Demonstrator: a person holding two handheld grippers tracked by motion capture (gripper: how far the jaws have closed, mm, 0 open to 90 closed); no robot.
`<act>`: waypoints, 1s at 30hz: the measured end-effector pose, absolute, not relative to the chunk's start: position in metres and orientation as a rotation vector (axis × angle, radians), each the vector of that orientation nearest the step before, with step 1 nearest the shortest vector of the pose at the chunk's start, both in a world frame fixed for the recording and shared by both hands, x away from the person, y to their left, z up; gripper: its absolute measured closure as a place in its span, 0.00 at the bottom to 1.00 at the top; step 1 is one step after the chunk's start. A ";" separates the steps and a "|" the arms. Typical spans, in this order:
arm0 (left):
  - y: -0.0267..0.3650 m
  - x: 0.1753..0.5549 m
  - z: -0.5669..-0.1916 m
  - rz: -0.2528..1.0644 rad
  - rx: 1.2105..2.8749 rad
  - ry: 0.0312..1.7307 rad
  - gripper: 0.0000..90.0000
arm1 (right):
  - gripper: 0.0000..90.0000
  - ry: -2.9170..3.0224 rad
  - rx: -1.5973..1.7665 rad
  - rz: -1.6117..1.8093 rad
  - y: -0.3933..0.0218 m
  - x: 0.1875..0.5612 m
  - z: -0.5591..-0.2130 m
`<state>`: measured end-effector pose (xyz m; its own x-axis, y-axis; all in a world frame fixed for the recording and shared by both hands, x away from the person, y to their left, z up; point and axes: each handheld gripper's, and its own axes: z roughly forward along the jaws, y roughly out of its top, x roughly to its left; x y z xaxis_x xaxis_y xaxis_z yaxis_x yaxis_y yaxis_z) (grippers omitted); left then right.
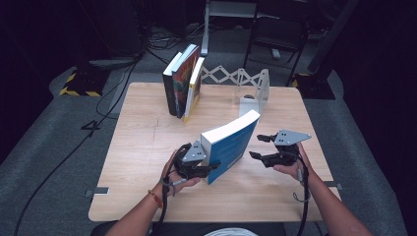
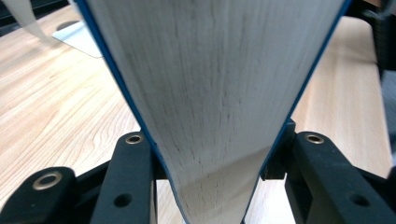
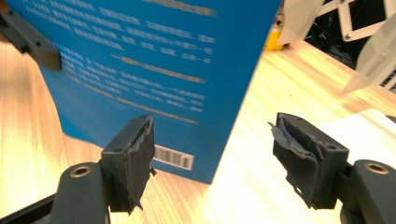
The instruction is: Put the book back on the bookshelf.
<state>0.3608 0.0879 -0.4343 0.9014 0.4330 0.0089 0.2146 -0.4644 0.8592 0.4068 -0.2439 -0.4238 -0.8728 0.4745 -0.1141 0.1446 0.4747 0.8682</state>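
Note:
A thick blue book (image 1: 231,145) stands upright across the middle of the wooden table (image 1: 142,147), its white page edge on top. My left gripper (image 1: 212,166) is shut on the book's near end. In the left gripper view the pads press both blue covers, with the page block (image 2: 219,93) between them and my left gripper (image 2: 219,140) around it. My right gripper (image 1: 255,146) stands open just right of the book, apart from it. In the right gripper view, the back cover with a barcode (image 3: 154,60) lies ahead of my right gripper (image 3: 212,144), whose pads hold nothing.
Three books (image 1: 183,86) stand leaning together at the table's back edge. A white folding book rack (image 1: 246,81) with an end plate sits back right. Cables run over the grey floor at the left.

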 end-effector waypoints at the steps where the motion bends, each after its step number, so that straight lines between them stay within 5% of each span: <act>1: 0.095 0.362 -0.434 0.253 2.075 0.448 0.65 | 0.33 2.389 0.520 1.360 -0.243 0.407 -0.424; 12: 0.125 0.368 -0.433 0.163 2.088 0.400 0.64 | 0.33 2.459 0.471 1.376 -0.229 0.412 -0.445; 17: 0.126 0.372 -0.433 0.157 2.010 0.433 0.49 | 0.36 2.509 0.470 1.319 -0.222 0.417 -0.459; 21: 0.118 0.369 -0.428 0.177 1.991 0.403 0.62 | 0.36 2.513 0.496 1.358 -0.222 0.422 -0.463; 30: 0.113 0.377 -0.430 0.093 1.965 0.379 0.65 | 0.37 2.494 0.458 1.411 -0.221 0.427 -0.454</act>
